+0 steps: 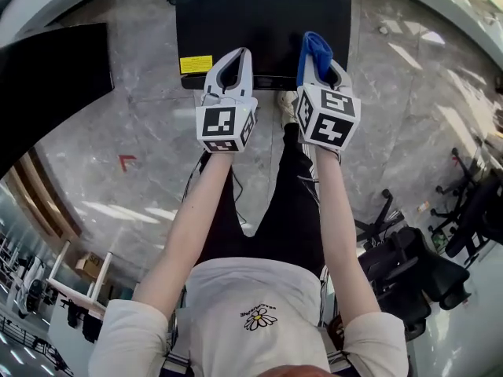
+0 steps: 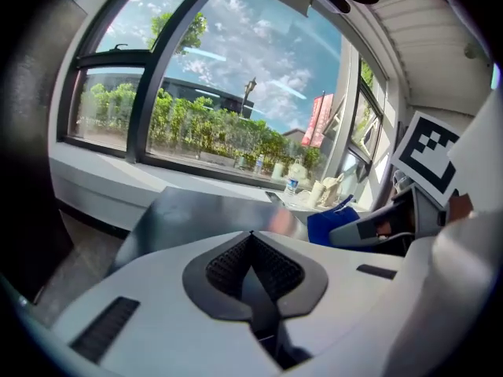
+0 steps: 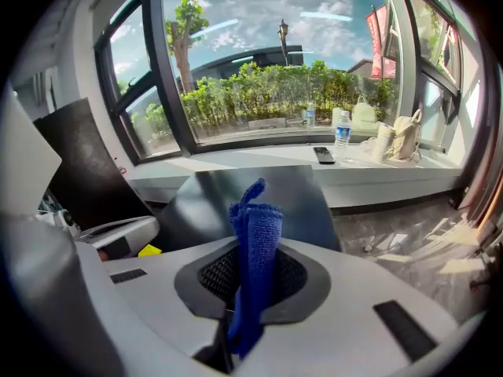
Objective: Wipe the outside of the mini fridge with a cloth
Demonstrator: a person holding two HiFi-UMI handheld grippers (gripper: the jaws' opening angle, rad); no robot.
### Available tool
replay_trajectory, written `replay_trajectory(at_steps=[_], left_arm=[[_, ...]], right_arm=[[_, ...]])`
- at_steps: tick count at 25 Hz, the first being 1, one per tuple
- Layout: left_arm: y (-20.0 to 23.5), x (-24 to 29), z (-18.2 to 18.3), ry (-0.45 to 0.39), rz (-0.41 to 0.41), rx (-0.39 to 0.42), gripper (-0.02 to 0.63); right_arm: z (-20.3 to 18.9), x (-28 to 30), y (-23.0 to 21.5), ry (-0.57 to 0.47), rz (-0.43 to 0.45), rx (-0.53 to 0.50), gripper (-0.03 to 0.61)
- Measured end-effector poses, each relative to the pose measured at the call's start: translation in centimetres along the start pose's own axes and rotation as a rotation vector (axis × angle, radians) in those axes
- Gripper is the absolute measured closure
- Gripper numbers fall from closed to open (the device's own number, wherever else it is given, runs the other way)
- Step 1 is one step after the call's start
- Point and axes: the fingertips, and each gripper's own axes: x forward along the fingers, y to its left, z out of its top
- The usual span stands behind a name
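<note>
Progress: the blue cloth (image 1: 314, 47) is in hand, but no view shows it pressed against the mini fridge (image 1: 263, 14). I judge the wiping is not under way at this instant.
Done: the cloth is gripped and both tools are brought up to the fridge's near edge. Whether any face has been wiped cannot be told, as the dark top shows no streak or damp mark.
Left: as far as the pictures show, the top, the sides and the front.
Right gripper (image 1: 321, 63): its jaws are clenched on the cloth (image 3: 255, 250), which stands up between them as a folded roll, its free end toward 12 o'clock.
Left gripper (image 1: 230, 57): its jaws are pressed together with nothing between them (image 2: 251, 246).
Fridge relative to jaws: in the head view it sits on the floor at 12 o'clock from both grippers, whose tips overlap its near edge. In each gripper view its top (image 3: 299, 203) lies just beyond the jaw tips, apart from the cloth.
Yellow label (image 1: 196, 64): on the fridge's near edge, at 9 o'clock from the left gripper.
</note>
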Motion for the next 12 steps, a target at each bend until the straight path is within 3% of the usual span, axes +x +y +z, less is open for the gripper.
replay_trajectory(at_steps=[5,12], left_arm=[[7.1,-5.6,4.0,-0.059,0.096,0.025,0.609],[16.0,-13.4,3.8,-0.057,0.279,-0.017,0.609]], right_arm=[[2.8,-2.6,11.5,-0.027,0.149,-0.022,0.517],[2.8,-4.5,23.7,0.001,0.342,-0.04,0.517]])
